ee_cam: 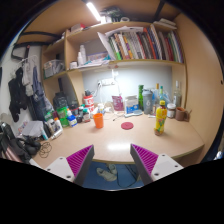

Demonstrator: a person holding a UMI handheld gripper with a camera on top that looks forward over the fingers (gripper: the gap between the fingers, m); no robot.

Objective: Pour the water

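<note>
Home study corner: cluttered desk (110,140), bookshelves (130,62) of books (140,44), bottles.

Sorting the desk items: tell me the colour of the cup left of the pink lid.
Orange. The cup shows best in the gripper view, beyond the open tool.

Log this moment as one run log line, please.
hand-held gripper open, empty | yellow bottle on desk, beyond fingers | orange cup on desk | pour not started
</note>
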